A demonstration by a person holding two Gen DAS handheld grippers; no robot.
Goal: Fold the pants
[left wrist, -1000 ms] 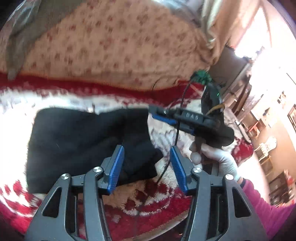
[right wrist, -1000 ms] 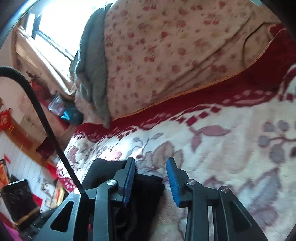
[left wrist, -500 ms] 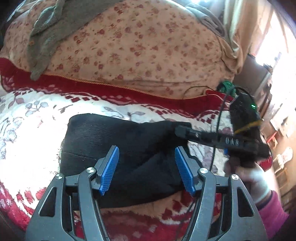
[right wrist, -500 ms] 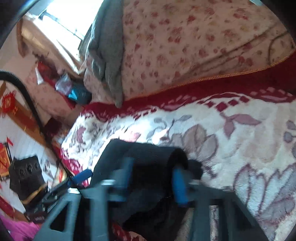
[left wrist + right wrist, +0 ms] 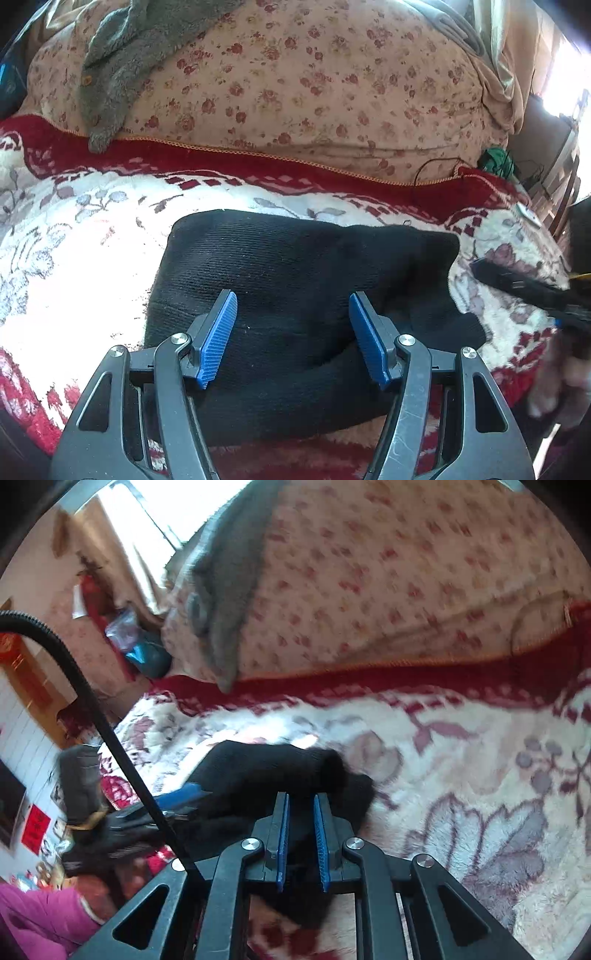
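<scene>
The black knit pants (image 5: 295, 280) lie folded in a thick bundle on the red and white floral blanket (image 5: 74, 258). My left gripper (image 5: 293, 306) is open, its blue pads spread above the bundle's near part, holding nothing. In the right wrist view the pants (image 5: 273, 771) sit near the blanket's left edge. My right gripper (image 5: 300, 801) is narrowed with its blue pads close together over the pants' near right corner; black cloth shows between them. The right gripper also shows at the right edge of the left wrist view (image 5: 524, 288).
A large floral-print quilt (image 5: 314, 81) is piled along the back of the bed with a grey fleece garment (image 5: 122, 59) draped on it. A black cable (image 5: 96, 716) crosses the left of the right wrist view. Room furniture stands beyond the bed's edges.
My left gripper moved in over the pants and stayed open. My right gripper swung toward the pants' corner and narrowed from open to nearly closed on the cloth.
</scene>
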